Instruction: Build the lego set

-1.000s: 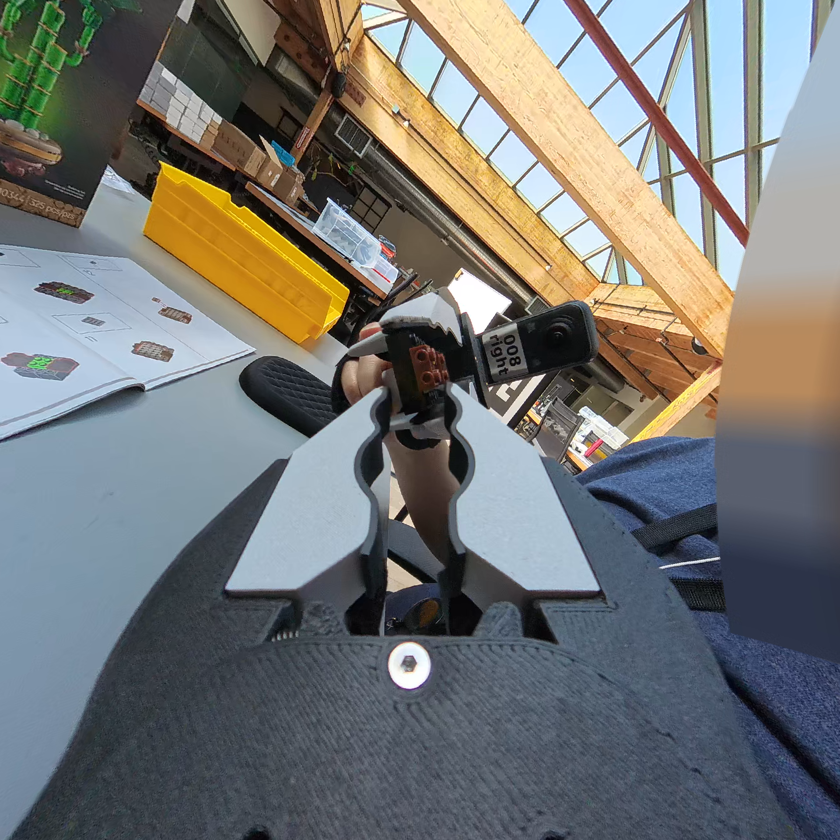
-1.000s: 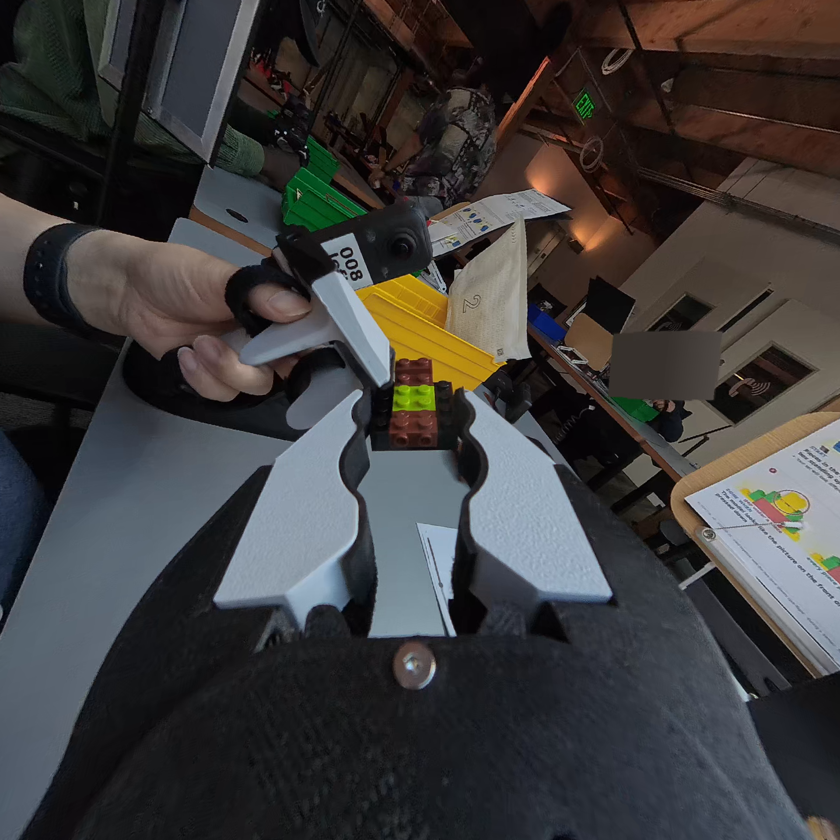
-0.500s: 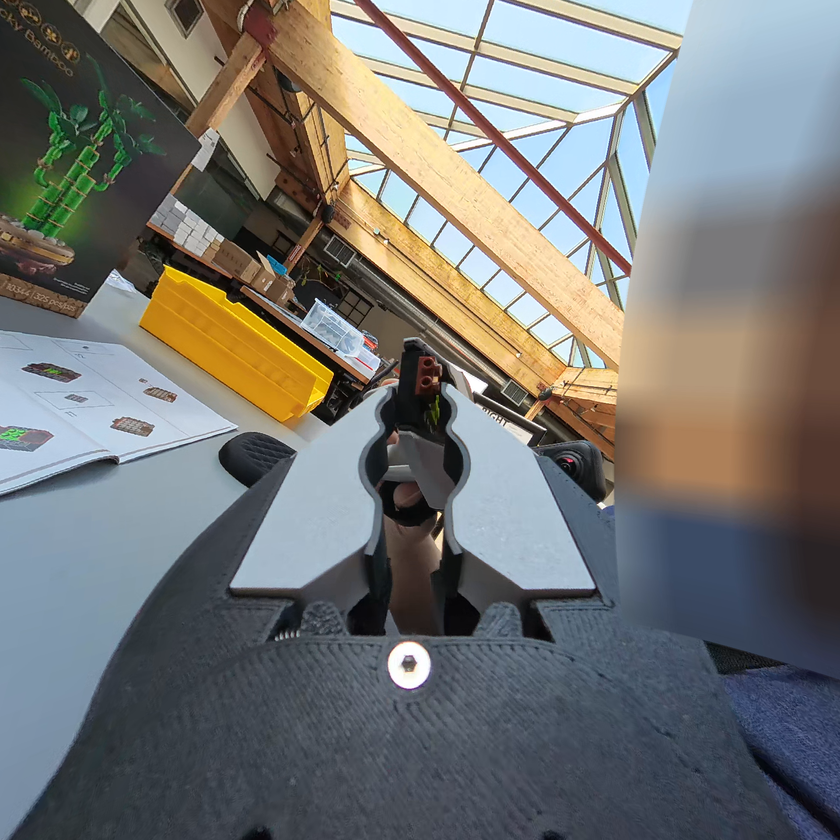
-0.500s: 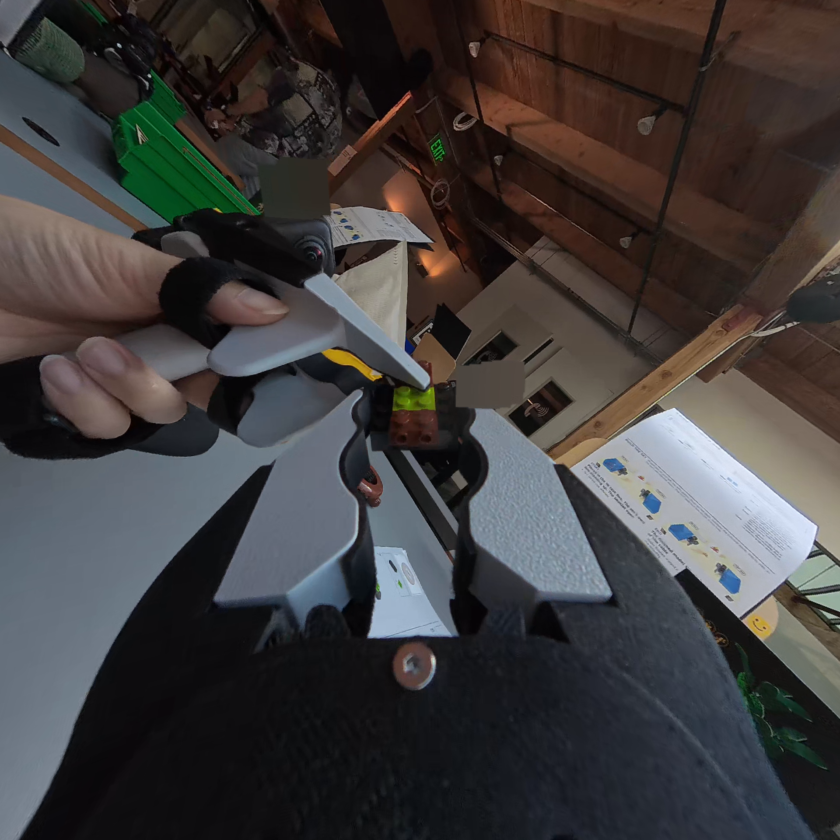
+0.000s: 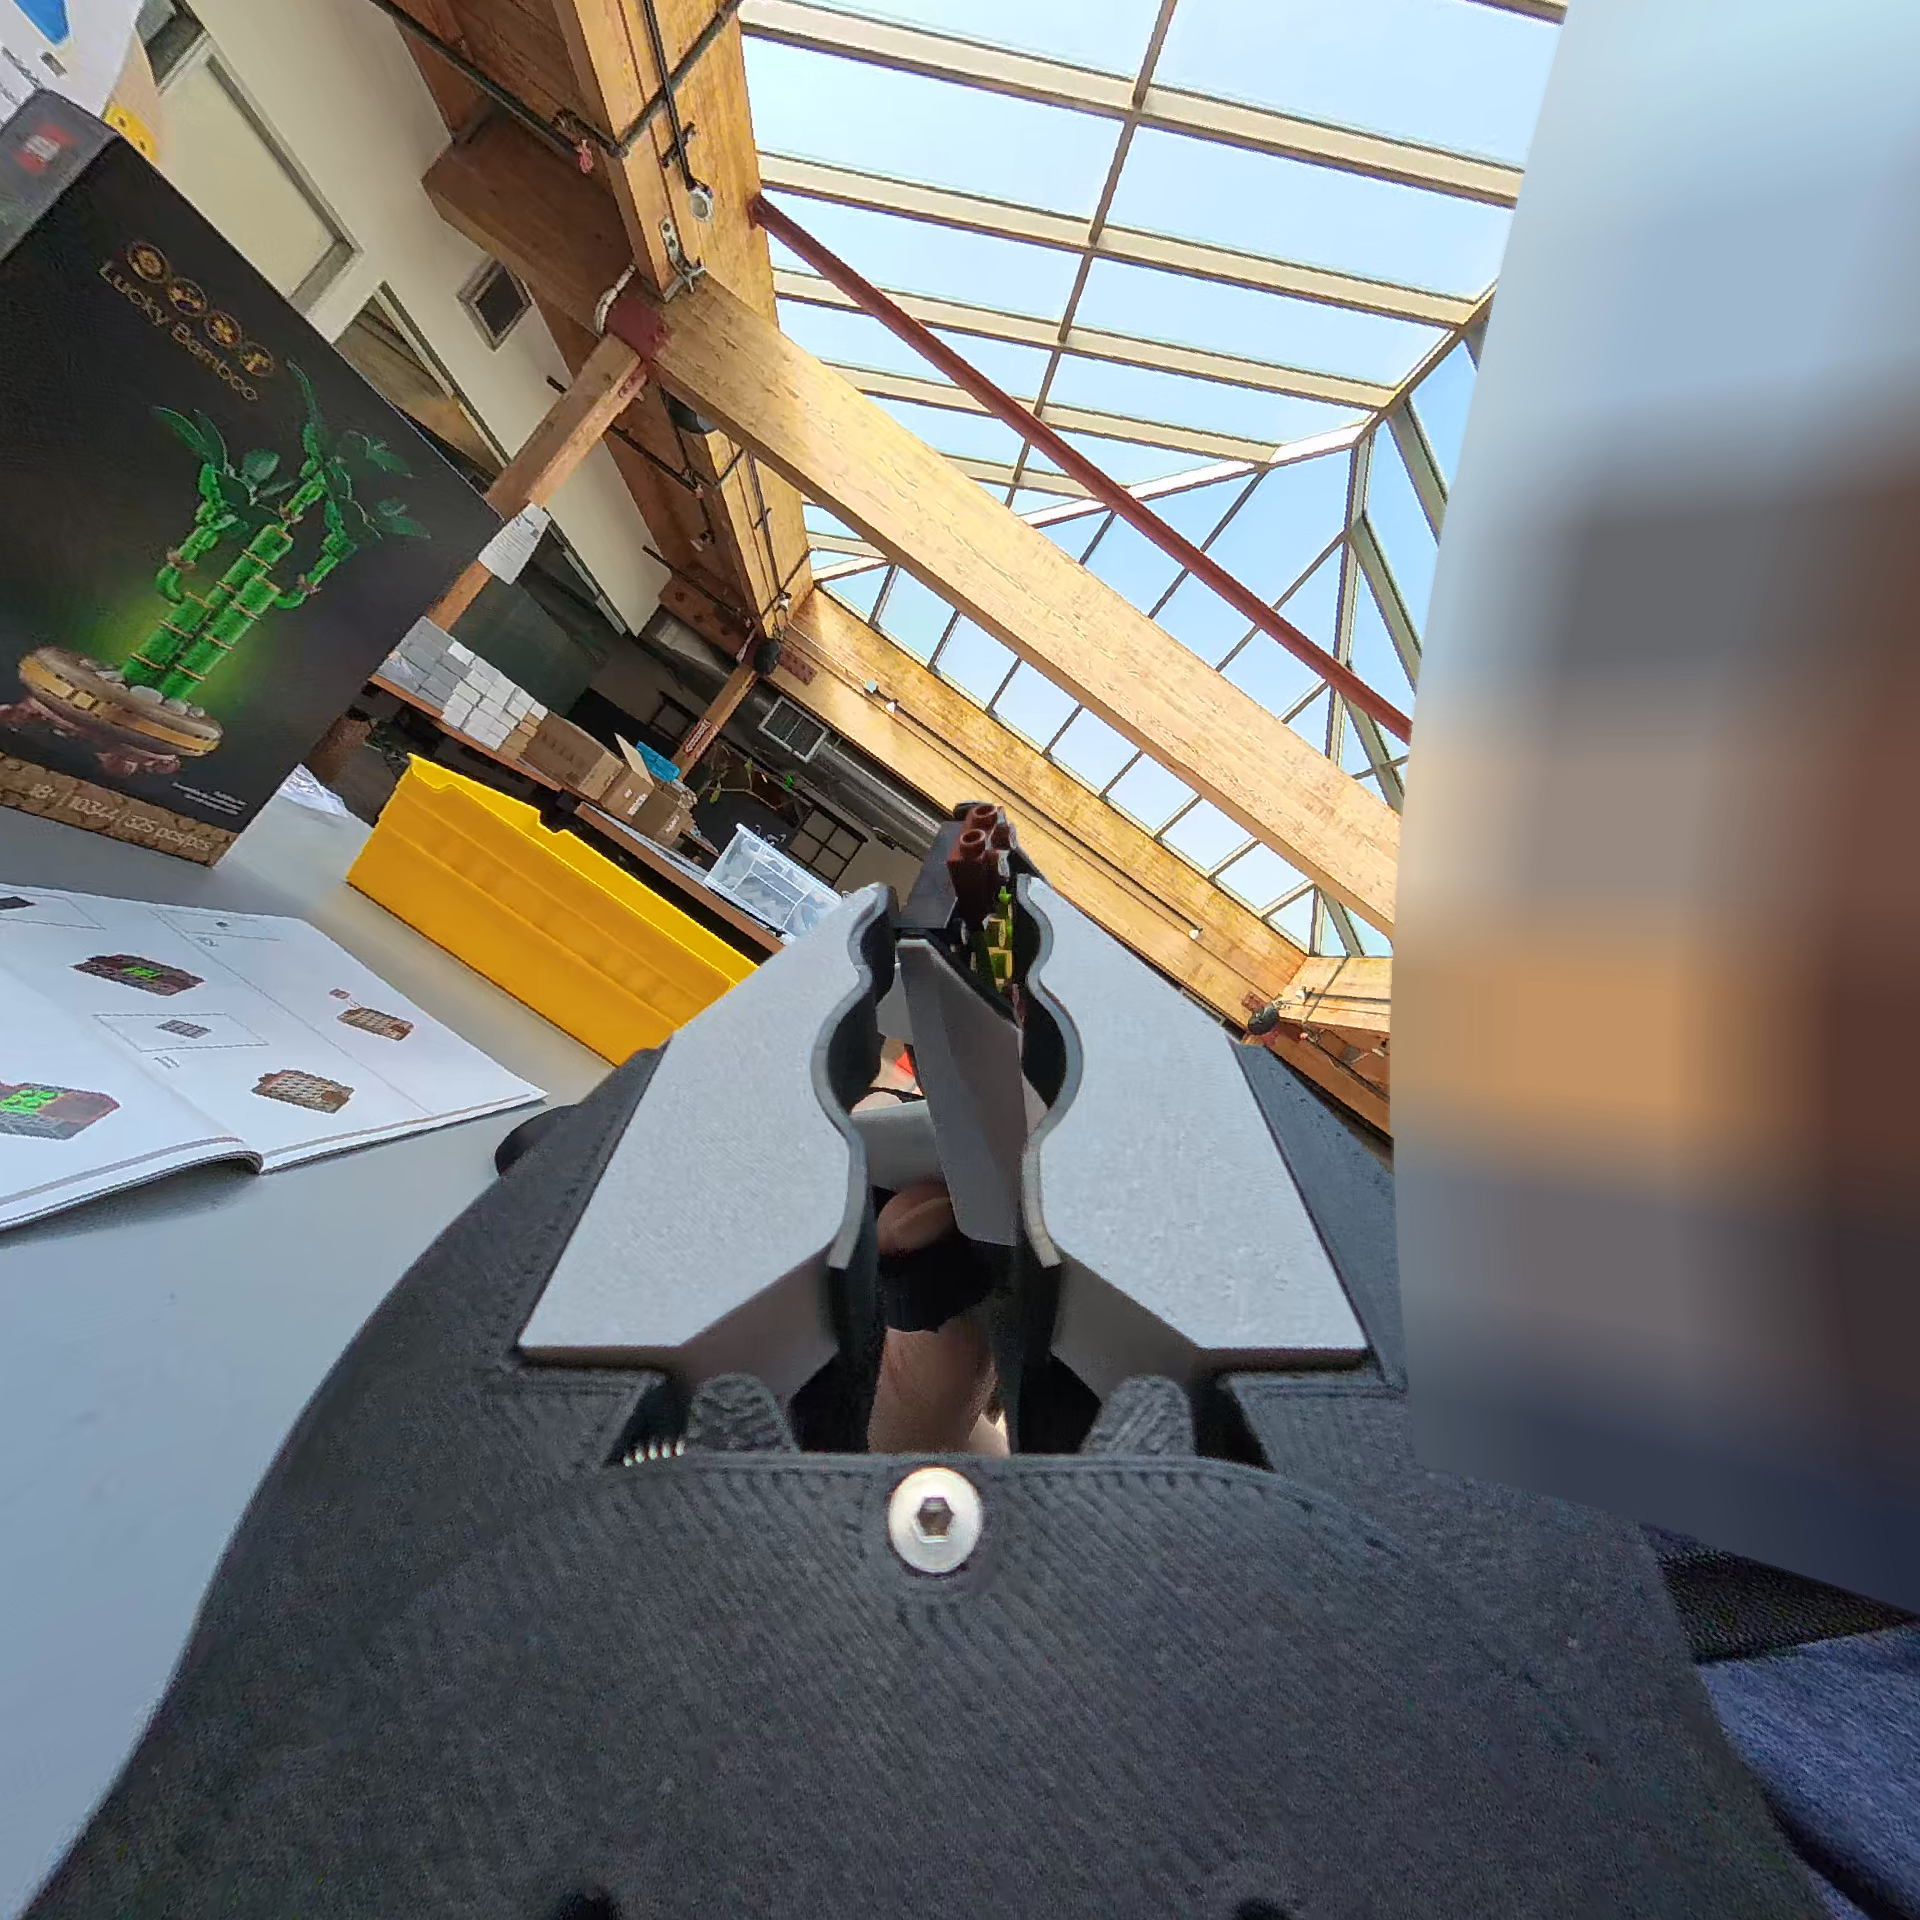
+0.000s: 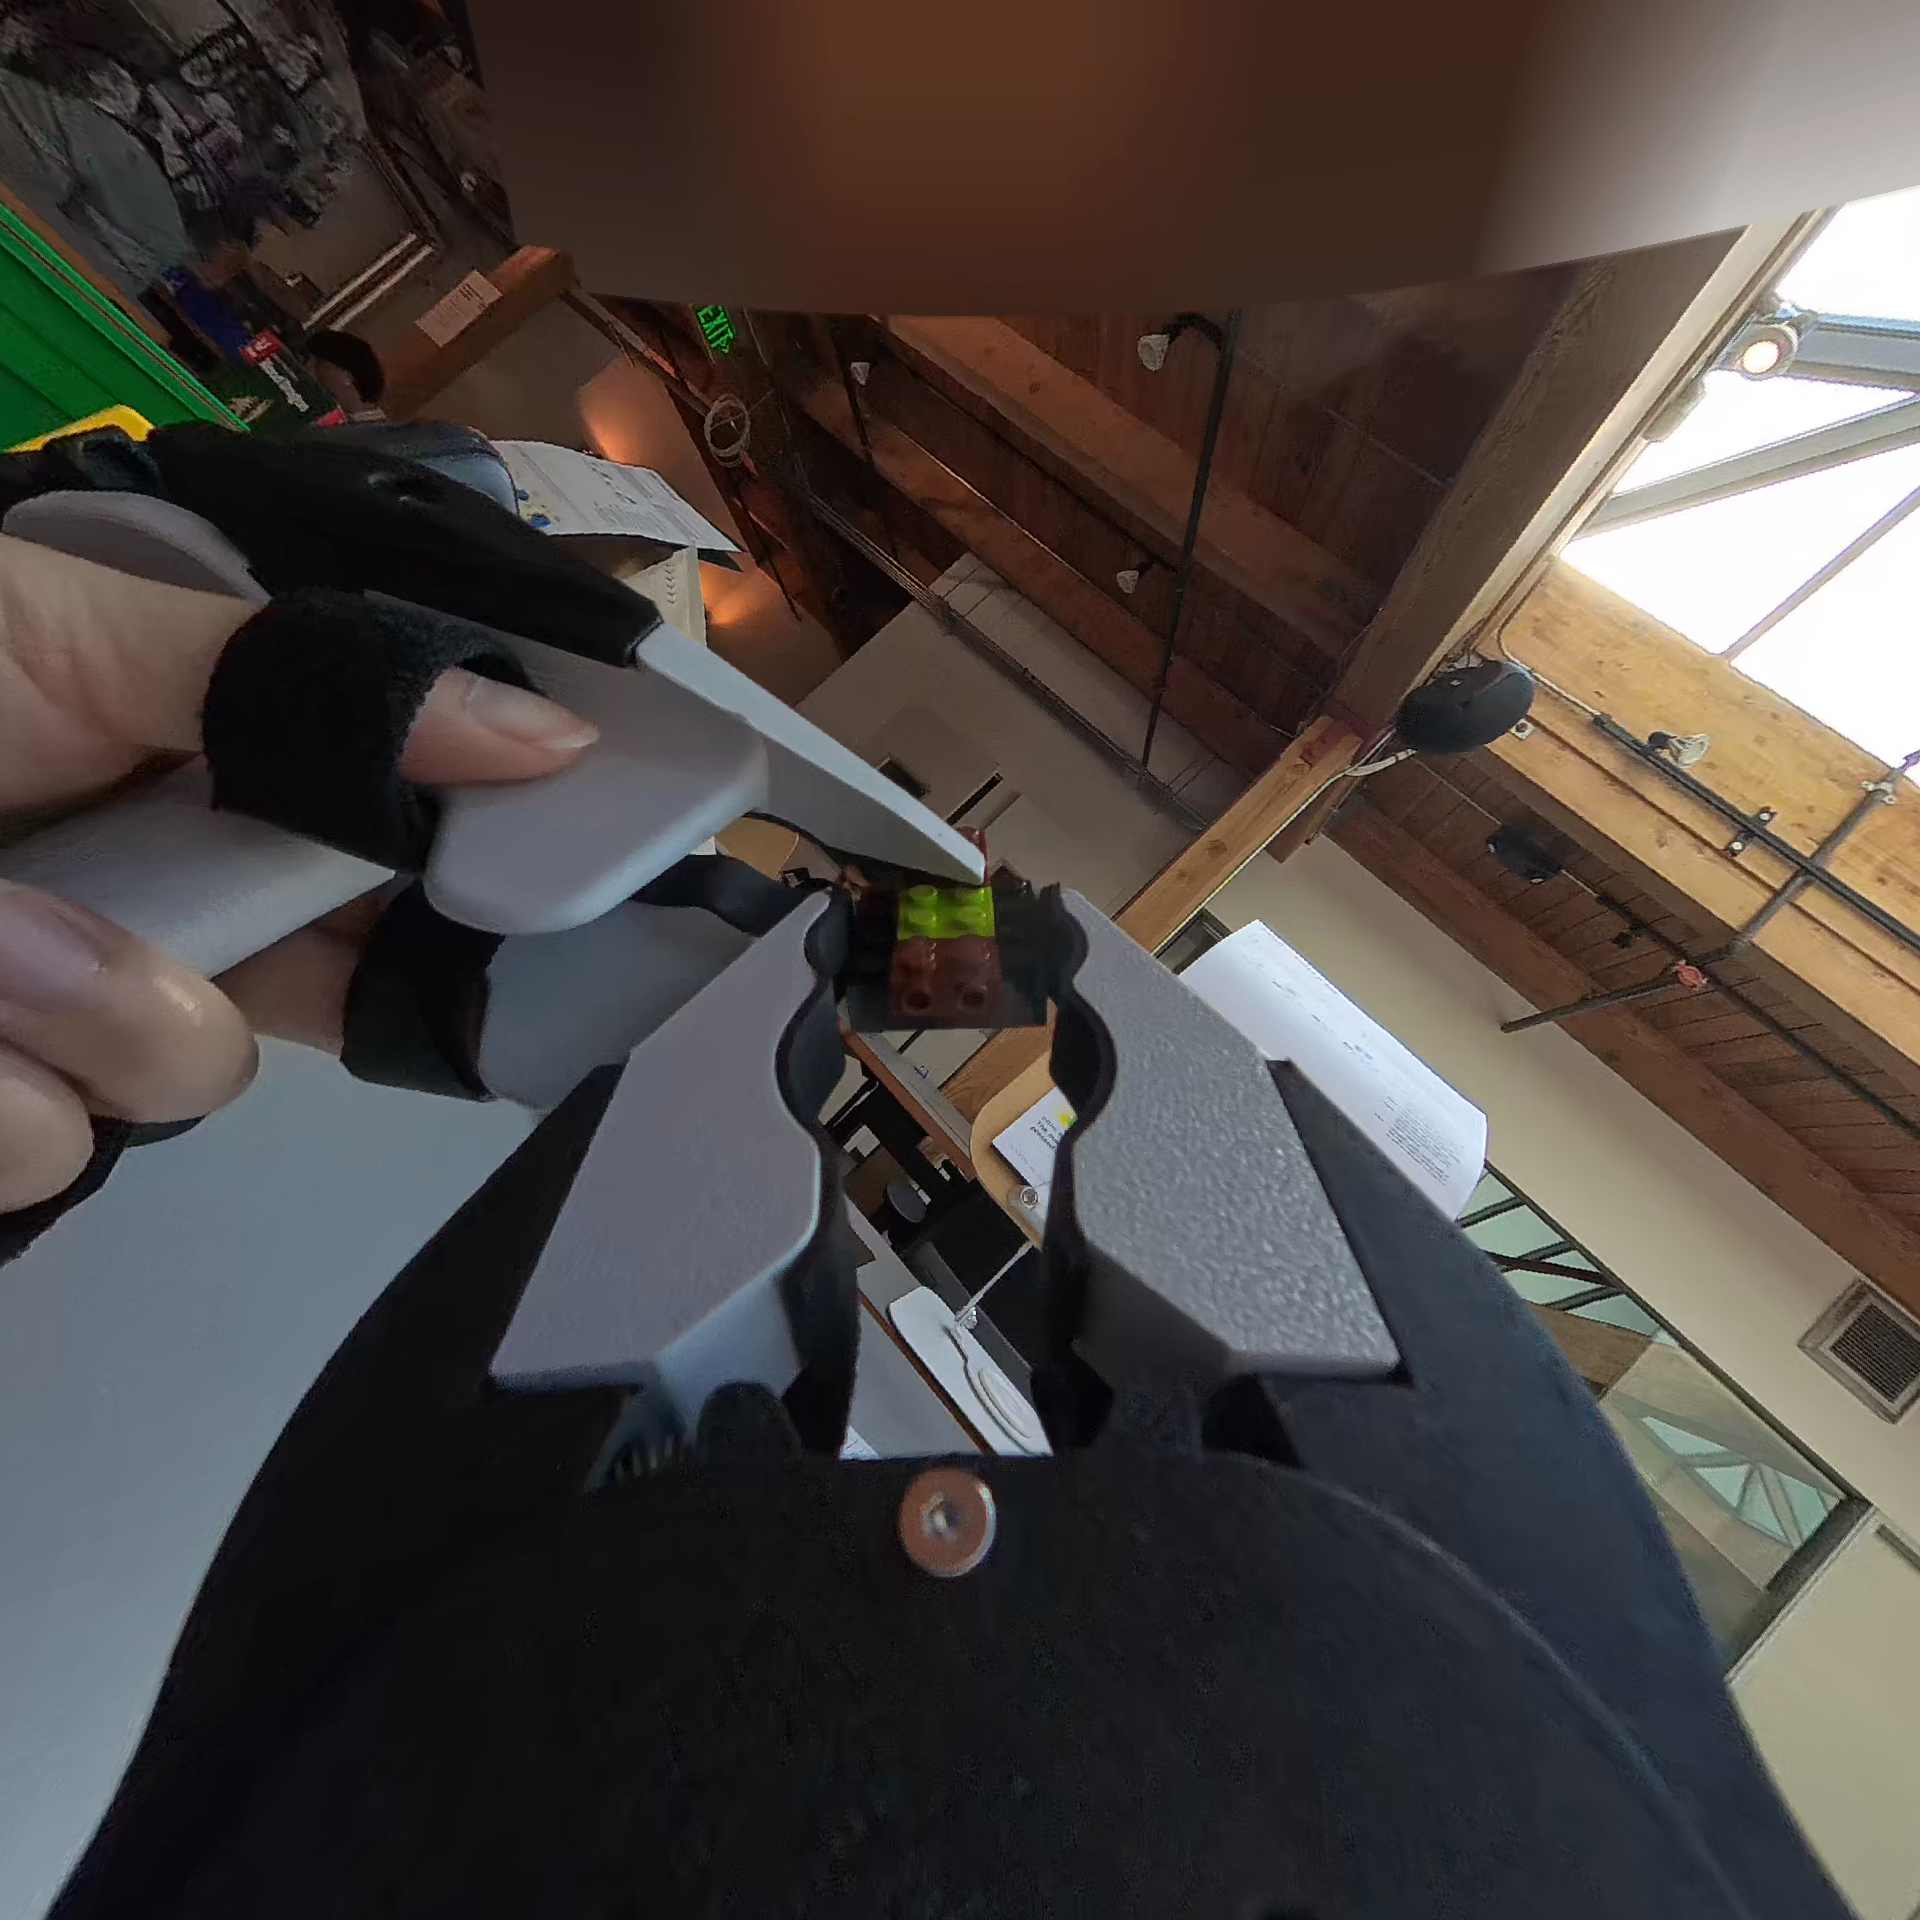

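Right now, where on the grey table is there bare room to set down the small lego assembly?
Free: the grey table between the open instruction booklet and the left gripper. Crowded: farther back, where the booklet, the yellow bin and the set's box stand close together.

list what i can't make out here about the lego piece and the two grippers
- Left wrist view: most of the lego assembly is hidden between this hand-held gripper's fingers and the other gripper's grey finger.
- Right wrist view: the assembly's underside and back are hidden by the right hand-held gripper clamping its sides.
- Right wrist view: whether the left gripper's fingertip presses the green plate or grips a small piece: too small.
- Both views: large blurred patches cover the person.
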